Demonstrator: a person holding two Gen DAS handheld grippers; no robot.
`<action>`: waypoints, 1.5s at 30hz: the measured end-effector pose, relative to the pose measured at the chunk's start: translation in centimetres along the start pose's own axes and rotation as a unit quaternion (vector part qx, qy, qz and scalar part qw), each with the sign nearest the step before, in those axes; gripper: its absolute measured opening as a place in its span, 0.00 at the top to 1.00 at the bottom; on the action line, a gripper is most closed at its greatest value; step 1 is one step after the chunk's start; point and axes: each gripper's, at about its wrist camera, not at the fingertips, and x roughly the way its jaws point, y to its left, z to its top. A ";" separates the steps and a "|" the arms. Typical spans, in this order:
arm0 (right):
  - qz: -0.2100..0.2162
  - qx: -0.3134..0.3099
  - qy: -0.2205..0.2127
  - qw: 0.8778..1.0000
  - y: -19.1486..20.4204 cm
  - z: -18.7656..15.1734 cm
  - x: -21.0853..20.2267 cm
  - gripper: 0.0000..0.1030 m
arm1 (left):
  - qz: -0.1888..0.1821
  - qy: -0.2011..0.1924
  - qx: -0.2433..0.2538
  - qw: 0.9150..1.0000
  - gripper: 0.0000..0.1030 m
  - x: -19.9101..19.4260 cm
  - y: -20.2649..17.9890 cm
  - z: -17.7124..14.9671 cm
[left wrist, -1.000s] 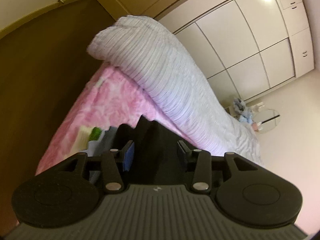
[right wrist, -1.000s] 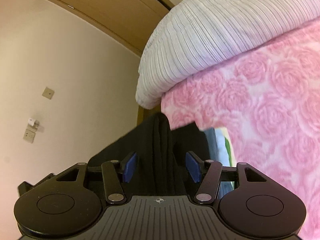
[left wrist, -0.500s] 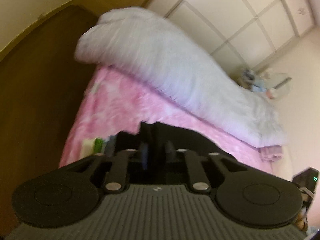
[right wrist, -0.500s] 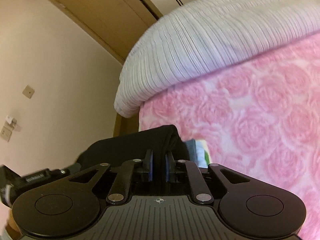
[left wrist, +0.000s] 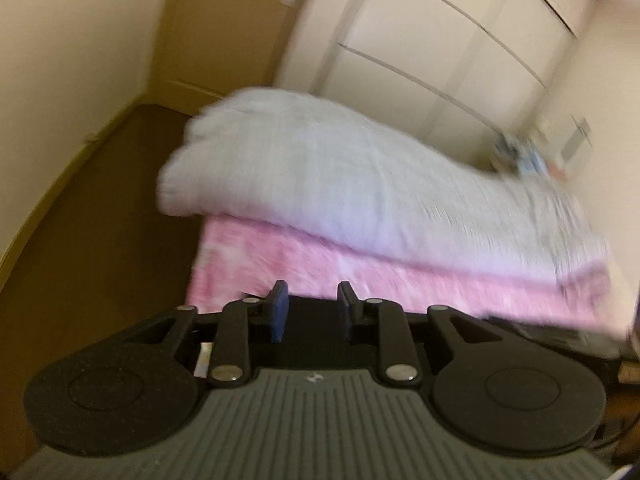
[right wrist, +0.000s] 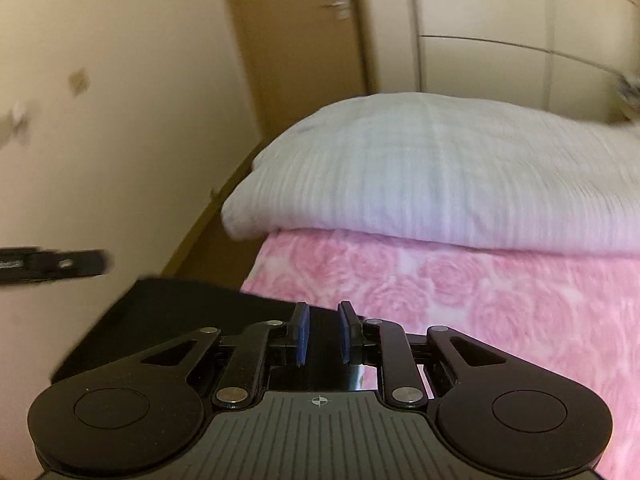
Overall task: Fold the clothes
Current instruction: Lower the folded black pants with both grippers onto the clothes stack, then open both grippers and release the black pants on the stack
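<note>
Now that both sets of fingers, pinched on the cloth half a second ago, stand apart, your left gripper (left wrist: 311, 308) and right gripper (right wrist: 323, 334) have let go. The black garment (right wrist: 180, 300) lies flat beneath them on the pink rose blanket (right wrist: 480, 300); likely one fold laid. Beyond: white duvet (right wrist: 420, 172), wardrobe (left wrist: 440, 40), door (right wrist: 296, 28).

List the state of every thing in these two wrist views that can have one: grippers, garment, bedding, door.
Left gripper: open, nothing between the blue pads.
Right gripper: open, narrow gap, empty.
Black cloth garment: lying flat on the bed edge, released.
Pink rose-patterned blanket: spread flat over the bed.
White ribbed duvet: bunched in a roll on the blanket.
Brown wooden door: shut.
</note>
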 end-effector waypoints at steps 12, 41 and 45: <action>0.021 -0.042 0.028 0.998 1.4 -1.6 1.4 0.82 | 0.045 0.049 0.057 0.996 0.89 6.6 -0.4 -2.4; 0.073 -0.040 0.132 0.988 4.1 -9.9 -10.4 0.74 | 0.160 0.072 -0.018 0.984 0.68 -12.6 -9.1 -12.8; 0.063 -0.049 0.127 0.989 4.5 -9.8 -12.1 0.37 | 0.175 0.071 -0.017 0.982 0.57 -15.0 -11.4 -12.8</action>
